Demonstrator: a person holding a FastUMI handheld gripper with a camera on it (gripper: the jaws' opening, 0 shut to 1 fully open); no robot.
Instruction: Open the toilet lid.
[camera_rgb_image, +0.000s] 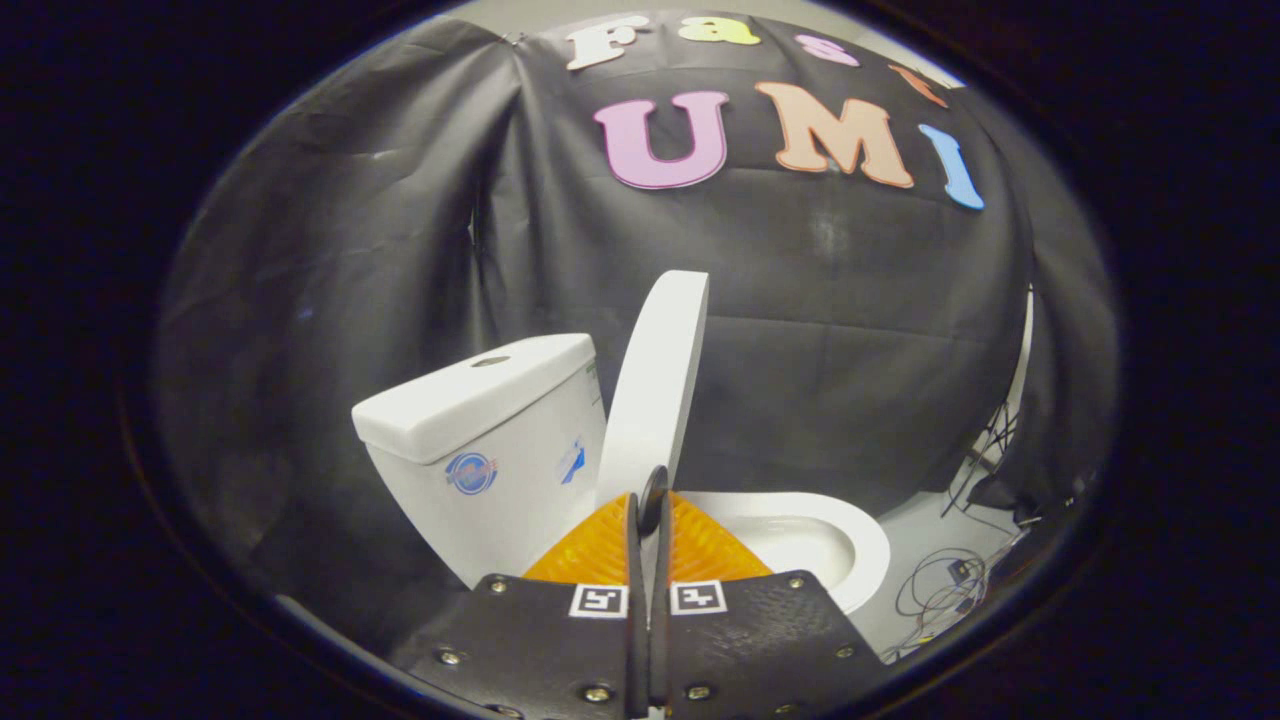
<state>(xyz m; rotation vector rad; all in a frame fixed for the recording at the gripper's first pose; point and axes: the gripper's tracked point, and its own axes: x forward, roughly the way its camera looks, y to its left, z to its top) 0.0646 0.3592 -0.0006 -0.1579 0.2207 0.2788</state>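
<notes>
Black cloth backdrop (420, 250) hangs all round the booth, pale floor (930, 560) visible off to one side with loose cables (940, 590) lying on it near the cloth's lower edge. White toilet in front of the cloth. Toilet lid (655, 385) is raised, standing near upright, edge-on, just beside the tank (490, 440); tank top closed, round flush button on it, stickers on the tank's face. Bowl (830, 545) uncovered beyond the fingers, seat rim down; inside looks white and bare as far as it shows. Gripper (648, 515) fingers clenched nearly together, only a thin slit between them, tips right at the lid's lower edge. A small dark round piece sits at the tips; cannot tell if anything is actually pinched. Open room over the bowl and toward the cable side; tank crowds the other side.
</notes>
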